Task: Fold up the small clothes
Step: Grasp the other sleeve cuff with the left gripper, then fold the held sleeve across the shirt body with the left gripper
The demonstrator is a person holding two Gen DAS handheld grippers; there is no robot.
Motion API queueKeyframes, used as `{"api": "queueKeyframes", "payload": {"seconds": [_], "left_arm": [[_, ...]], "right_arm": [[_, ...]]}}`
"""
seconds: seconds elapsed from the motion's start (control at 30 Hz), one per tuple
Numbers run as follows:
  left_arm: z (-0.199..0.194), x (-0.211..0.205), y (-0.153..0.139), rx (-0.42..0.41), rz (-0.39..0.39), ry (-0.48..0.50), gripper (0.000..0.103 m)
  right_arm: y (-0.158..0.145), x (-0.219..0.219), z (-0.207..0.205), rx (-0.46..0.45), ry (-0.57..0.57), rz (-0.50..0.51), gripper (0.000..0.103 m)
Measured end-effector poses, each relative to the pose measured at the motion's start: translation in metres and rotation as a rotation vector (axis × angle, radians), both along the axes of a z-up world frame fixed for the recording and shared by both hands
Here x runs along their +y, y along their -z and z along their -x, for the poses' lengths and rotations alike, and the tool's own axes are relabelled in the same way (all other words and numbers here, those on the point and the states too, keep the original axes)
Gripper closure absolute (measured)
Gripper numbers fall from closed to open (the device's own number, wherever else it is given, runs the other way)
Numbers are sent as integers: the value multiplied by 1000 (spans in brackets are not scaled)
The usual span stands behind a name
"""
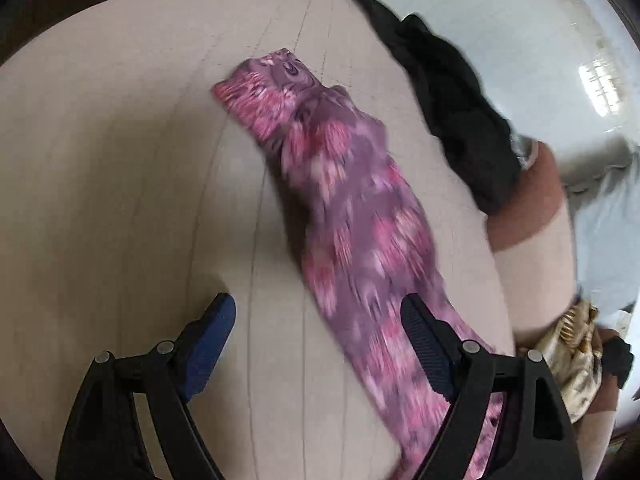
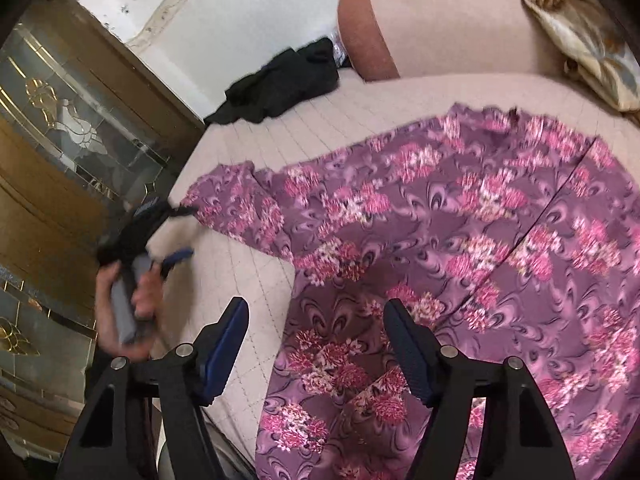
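Fingers [image 1: 424, 344] parted on left gripper [image 1: 318, 344], right gripper [image 2: 316, 344]; both above floral garment [image 2: 460, 248].

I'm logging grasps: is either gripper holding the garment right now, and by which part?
Nothing is held. Both the left gripper and right gripper are open above the purple floral fabric garment, fingers apart.

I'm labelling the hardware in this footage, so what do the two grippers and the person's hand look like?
Both the left gripper and right gripper have black angular linkage arms with silver pivot pins and blue ribbed pads on the fingers. The right wrist view shows a bare hand around a grey handle; no sleeve shows.
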State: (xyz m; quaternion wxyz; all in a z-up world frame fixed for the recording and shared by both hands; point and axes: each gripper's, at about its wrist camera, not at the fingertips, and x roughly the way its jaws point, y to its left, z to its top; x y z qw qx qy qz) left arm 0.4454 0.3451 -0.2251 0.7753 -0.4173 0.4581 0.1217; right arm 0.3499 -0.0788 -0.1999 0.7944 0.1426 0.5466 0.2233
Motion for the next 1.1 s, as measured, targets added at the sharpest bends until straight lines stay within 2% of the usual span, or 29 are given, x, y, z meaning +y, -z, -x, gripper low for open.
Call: {"api": "queueKeyframes", "payload": {"seconds": [0.07,0.13,0.17,0.2,0.23,0.27,0.33,0.4,0.53,0.57,0.63,0.7,0.8,0.87,0.93,0.97,1.03,1.07,1.1], "left_arm": [[-14,6,-3,-31,-39,-30,19],[-27,9,-3,-20,-74,-39,22],[-32,10,-4,-14,-95,-65,36],[-37,9,-6,-13,-118,-66,69],[-44,7,-7,5,-132,-44,87],[-46,5,-9,18,-127,-37,98],[-39,-1,-24,-21,-151,-53,98],[-25,-26,-61,-114,-242,-5,98],[17,-101,-135,-316,-390,173,98],[35,-131,-155,-369,-437,231,98],[61,-179,-177,-422,-523,331,98],[90,-240,-188,-447,-598,488,98],[131,-319,-185,-463,-636,708,98],[156,-368,-169,-475,-639,870,98],[174,-403,-149,-450,-634,978,97],[183,-422,-129,-405,-610,1036,97],[187,-441,-98,-317,-544,1091,93],[195,-454,-76,-248,-515,1146,86],[206,-463,-64,-211,-519,1174,80]], "right_arm": [[8,-1,1,15,2,8,28],[14,-6,2,31,19,10,28],[15,-8,3,36,26,7,28],[16,-10,3,39,32,4,28],[15,-13,5,36,39,6,28],[13,-16,6,32,44,7,28],[7,-22,11,21,52,6,28],[0,-29,15,10,58,11,28],[-14,-50,27,-4,86,10,28],[-18,-57,31,-4,96,8,28],[-27,-73,40,-13,113,2,28],[-35,-88,49,-28,135,7,28],[-44,-121,65,-52,184,-4,28],[-45,-147,76,-59,226,-15,28],[-39,-176,86,-59,285,-34,28],[-34,-188,89,-52,308,-40,28],[-18,-214,95,-8,358,-65,28],[-9,-225,98,10,371,-83,28],[-4,-229,99,22,377,-89,28]]}}
